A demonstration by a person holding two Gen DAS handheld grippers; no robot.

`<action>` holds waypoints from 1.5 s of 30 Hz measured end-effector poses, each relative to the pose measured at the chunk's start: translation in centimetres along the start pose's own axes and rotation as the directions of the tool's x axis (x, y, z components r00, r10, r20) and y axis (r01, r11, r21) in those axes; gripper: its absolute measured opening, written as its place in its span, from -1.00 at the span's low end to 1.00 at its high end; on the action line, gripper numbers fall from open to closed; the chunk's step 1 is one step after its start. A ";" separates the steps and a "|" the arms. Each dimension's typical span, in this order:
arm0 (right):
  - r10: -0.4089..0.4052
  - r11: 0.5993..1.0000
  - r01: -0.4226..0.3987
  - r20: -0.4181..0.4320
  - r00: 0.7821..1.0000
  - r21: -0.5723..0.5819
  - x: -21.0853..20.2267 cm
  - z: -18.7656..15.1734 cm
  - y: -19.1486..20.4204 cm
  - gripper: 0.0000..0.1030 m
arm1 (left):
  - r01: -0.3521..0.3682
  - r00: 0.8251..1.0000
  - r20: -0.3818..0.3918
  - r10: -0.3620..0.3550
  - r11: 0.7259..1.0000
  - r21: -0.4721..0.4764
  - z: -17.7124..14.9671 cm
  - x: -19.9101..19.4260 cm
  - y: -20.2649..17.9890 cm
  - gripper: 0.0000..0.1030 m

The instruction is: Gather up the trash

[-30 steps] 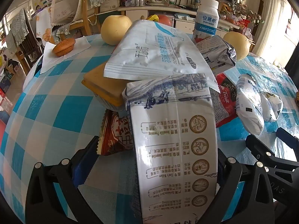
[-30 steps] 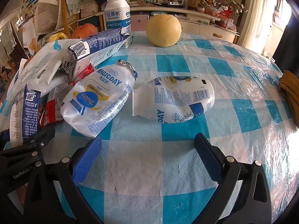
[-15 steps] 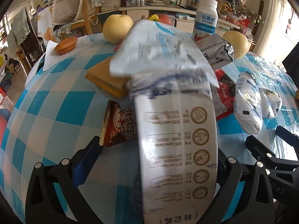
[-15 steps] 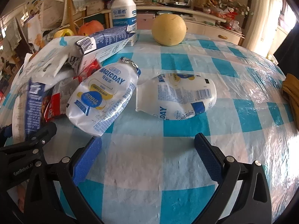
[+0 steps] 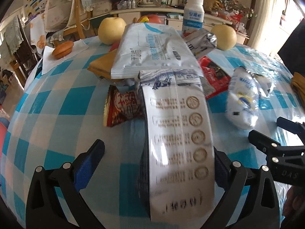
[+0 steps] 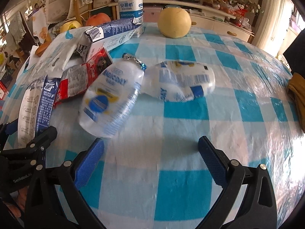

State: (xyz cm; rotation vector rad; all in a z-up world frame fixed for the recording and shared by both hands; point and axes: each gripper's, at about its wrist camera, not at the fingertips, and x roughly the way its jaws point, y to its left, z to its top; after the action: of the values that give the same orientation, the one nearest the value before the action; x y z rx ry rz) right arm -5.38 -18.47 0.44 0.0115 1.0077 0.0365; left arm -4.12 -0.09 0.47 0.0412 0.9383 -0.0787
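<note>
Between the left hand-held gripper (image 5: 158,164) pads lies a flattened milk carton (image 5: 177,133), white with a dark blue side; the right pad touches its edge, the left pad stands clear, so the jaws are spread, not clamped. Carton's far end reaches the pile of wrappers on the checked worktop (image 5: 57,99): white pouch (image 5: 152,51), red snack wrapper (image 5: 122,108), red chocolate wrapper (image 5: 213,76)

Right hand-held gripper (image 6: 151,161) is released too, nothing between its pads; crushed yoghurt bottle (image 6: 110,97) sits just ahead of the left pad, touching a second crushed bottle (image 6: 186,80) beside it

Handling, my read:
- carton looks empty and light, coated board, stiff along its creases but will buckle if pinched mid-panel; glossy face probably slips. Best hold is across the narrow width at the near end, on the folded side edges
- crushed bottles: thin plastic, springy, very light, likely to skate on the plastic table cover. Pinch across the flattened body, not the foil neck
- wrappers are limp film, take a corner

Pears (image 6: 175,24), the upright bottle (image 6: 131,3) and the bun (image 5: 63,46) don't look like trash, leave them
</note>
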 end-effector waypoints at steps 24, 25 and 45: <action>-0.094 0.996 0.086 0.271 0.958 0.039 -14.0 -6.5 0.4 0.93 | 0.016 0.957 0.287 -0.043 0.995 0.094 -5.2 -16.7 0.4 0.92; -0.097 0.995 0.090 0.282 0.954 0.038 -14.6 -6.8 0.6 0.93 | 0.017 0.953 0.300 -0.043 0.996 0.091 -5.5 -17.4 0.5 0.92; -0.128 0.989 0.147 0.480 0.868 -0.001 -23.3 -12.2 3.8 0.93 | 0.054 0.910 0.410 -0.058 0.998 0.021 -8.6 -24.7 3.3 0.92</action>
State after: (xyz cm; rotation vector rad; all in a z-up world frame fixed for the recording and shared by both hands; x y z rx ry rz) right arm -28.19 -15.63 13.71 -0.0831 0.5059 -0.0765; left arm -25.32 4.99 15.28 0.0055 0.5163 -0.1390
